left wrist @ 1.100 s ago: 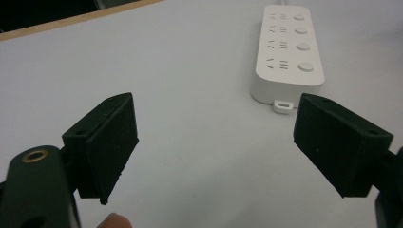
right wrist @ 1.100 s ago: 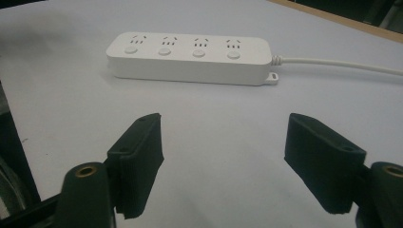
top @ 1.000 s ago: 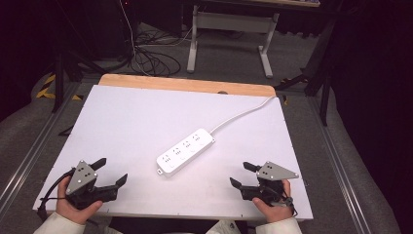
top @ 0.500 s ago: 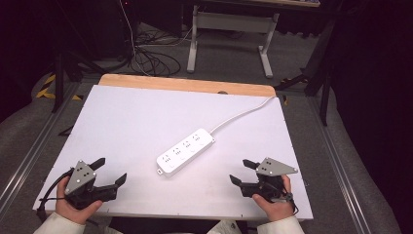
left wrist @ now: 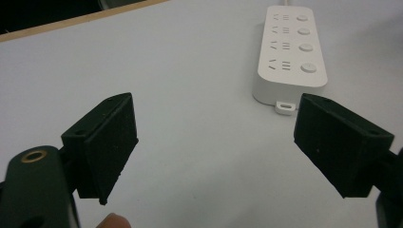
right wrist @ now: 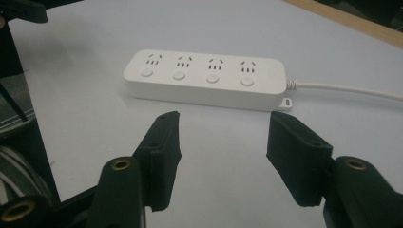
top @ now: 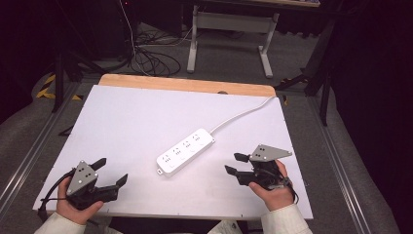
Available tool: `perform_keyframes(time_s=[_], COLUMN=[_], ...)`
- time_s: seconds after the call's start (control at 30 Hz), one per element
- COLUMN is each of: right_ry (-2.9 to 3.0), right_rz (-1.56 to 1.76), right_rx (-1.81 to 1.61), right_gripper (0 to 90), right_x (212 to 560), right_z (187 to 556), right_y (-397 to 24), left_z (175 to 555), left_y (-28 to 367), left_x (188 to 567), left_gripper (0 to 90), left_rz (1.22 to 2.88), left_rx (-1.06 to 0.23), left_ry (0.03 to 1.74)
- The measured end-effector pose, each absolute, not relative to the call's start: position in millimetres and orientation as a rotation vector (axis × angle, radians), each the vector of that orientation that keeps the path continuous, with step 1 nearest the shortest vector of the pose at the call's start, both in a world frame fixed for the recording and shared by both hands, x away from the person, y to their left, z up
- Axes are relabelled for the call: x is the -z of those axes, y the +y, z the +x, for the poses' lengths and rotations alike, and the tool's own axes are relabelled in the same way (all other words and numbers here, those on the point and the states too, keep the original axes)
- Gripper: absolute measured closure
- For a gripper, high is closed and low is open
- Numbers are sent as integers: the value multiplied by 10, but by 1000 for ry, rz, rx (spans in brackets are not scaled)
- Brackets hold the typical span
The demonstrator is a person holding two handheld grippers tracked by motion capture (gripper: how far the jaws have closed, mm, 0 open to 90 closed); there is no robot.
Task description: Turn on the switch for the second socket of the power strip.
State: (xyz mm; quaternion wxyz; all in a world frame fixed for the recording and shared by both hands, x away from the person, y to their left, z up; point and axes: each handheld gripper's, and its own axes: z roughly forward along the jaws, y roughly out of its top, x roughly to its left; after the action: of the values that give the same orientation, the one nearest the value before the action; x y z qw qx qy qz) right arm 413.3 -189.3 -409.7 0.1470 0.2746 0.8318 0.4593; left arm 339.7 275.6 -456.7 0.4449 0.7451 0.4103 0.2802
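Observation:
A white power strip [top: 185, 151] with several sockets and round buttons lies slantwise in the middle of the white table [top: 146, 117]; its white cord [top: 241, 115] runs to the far right corner. My left gripper [top: 109, 171] rests at the near left corner, open and holding nothing, with the power strip [left wrist: 291, 47] ahead and to its right. My right gripper [top: 233, 163] is at the near right, open and holding nothing, pointing at the power strip [right wrist: 205, 80] a short way ahead. Both grippers are apart from the strip.
A wooden strip [top: 185, 85] edges the table's far side. Beyond it, on the floor, are cables [top: 146, 58] and a grey metal frame [top: 229, 39]. Metal rails [top: 29, 156] run along both sides of the table.
My right gripper has lifted and tilted a little, drawing slightly closer to the strip. The left gripper and the power strip have stayed in place.

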Motion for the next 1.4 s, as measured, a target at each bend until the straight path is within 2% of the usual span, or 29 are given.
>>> perform_keyframes(time_s=[0.47, 1.4], right_ry=[2421, 2470], right_rz=[765, 711], right_rx=[-1269, -1239], right_gripper=[477, 511], right_x=[3945, 3852], right_z=[4347, 4665], right_y=[-1620, -1125], left_z=[3395, 3393], left_y=[2761, 2787], left_x=[4566, 4559], left_gripper=[149, 149], left_rz=[1858, 1852], left_rx=[-705, -709], left_ry=[1016, 1015])
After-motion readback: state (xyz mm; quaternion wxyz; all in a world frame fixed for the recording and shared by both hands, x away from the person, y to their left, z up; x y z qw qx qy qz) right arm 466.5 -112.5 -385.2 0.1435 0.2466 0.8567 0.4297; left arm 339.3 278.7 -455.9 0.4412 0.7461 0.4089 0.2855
